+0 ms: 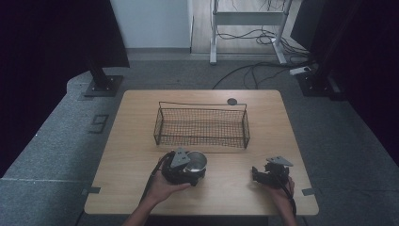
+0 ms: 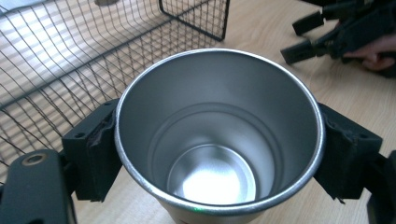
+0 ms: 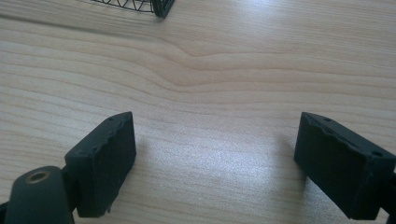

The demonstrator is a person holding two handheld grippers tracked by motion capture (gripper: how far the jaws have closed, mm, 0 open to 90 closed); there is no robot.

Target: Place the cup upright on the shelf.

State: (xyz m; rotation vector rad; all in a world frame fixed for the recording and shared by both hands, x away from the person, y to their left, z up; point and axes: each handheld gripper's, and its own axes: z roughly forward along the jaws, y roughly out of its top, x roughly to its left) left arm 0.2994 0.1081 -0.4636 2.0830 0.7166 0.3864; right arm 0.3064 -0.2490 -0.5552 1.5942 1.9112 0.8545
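left gripper [image 2: 219, 140] clamped on steel cup [image 2: 219, 135]; right gripper [image 3: 215, 158] apart over wood table [image 1: 141, 141]; grey carpet [image 1: 56, 141].

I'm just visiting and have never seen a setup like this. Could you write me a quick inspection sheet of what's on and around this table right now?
Surface: wooden table, light grain, bare apart from the items below.
Job's things: metal cup, upright, empty inside; wire basket, empty, behind the cup.
Clutter: small dark round disc at the table's far edge.
Grippers: left claw shut on the metal cup, pads on both sides; right claw open, nothing between its jaws, low over the table.
Cables: black cables on the floor beyond the table.
Surroundings: grey carpet, white desk frame, dark curtains.
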